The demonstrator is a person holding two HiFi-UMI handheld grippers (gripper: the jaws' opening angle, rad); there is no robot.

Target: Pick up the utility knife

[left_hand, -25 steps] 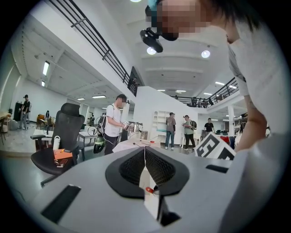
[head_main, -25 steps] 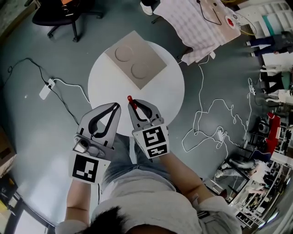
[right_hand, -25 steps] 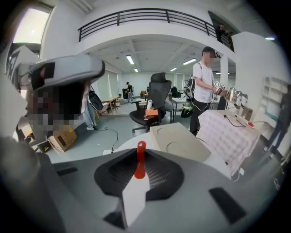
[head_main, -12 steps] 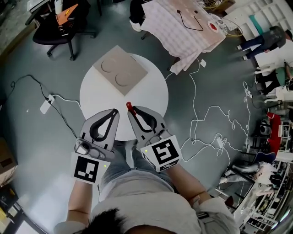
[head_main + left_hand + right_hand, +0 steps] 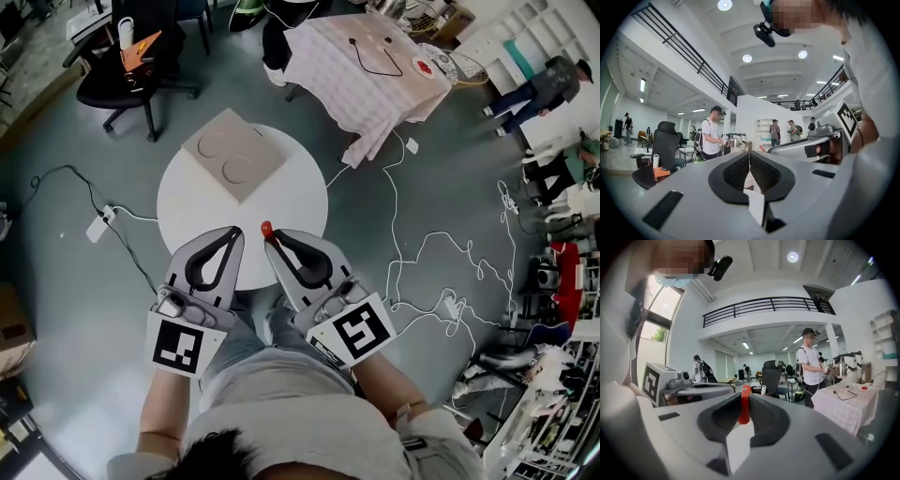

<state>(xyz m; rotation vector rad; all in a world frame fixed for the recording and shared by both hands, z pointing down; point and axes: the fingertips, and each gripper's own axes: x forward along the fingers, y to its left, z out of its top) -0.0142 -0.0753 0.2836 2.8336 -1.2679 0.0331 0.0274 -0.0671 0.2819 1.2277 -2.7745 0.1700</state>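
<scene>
The utility knife (image 5: 265, 228) is red, and only its tip shows beyond the jaws of my right gripper (image 5: 268, 234), which is shut on it above the near edge of the round white table (image 5: 291, 197). In the right gripper view the knife (image 5: 745, 405) stands upright, pinched between the dark pads. My left gripper (image 5: 238, 232) hangs just left of it, shut with nothing in it; its pads (image 5: 761, 171) meet in the left gripper view. Both grippers are held level and point out across the room.
A beige board (image 5: 232, 153) with two round recesses lies on the table's far side. On the floor are a power strip (image 5: 98, 225) and white cables (image 5: 441, 246). A black office chair (image 5: 141, 58) and a cloth-covered table (image 5: 361, 66) stand beyond. Several people stand in the room.
Both grippers have risen and drawn back, so the table looks smaller and farther. The right gripper has kept hold of the knife and turned slightly. The left stays shut.
</scene>
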